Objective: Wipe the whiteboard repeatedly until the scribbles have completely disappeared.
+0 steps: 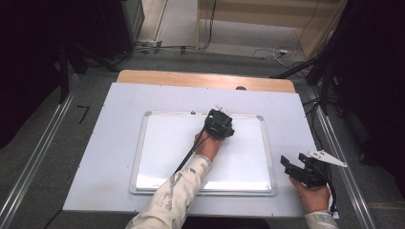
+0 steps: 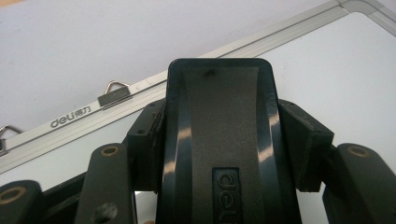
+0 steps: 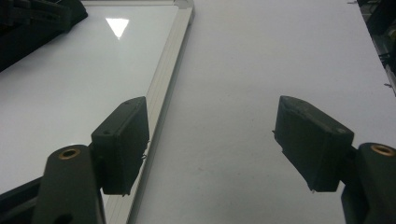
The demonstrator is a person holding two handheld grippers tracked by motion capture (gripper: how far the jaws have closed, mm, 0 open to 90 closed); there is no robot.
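A white whiteboard (image 1: 167, 148) with a silver frame lies flat on the pale table cover. My left gripper (image 1: 218, 125) is over the board's upper middle, close to its far frame (image 2: 140, 86). It is shut on a black eraser (image 2: 219, 135) with a "deli" logo, held between both jaws and pressed toward the board. My right gripper (image 1: 292, 166) hovers off the board's right edge, near the front right corner. Its jaws stand wide open with nothing between them (image 3: 212, 140), above the bare cover beside the frame (image 3: 166, 74).
The pale cover (image 1: 286, 109) lies on a wooden table (image 1: 205, 78). Two metal hanging clips (image 2: 114, 88) sit on the board's far frame. Metal rails (image 1: 33, 157) run along both sides of the table. Cables (image 1: 267, 52) and stand legs lie on the floor behind.
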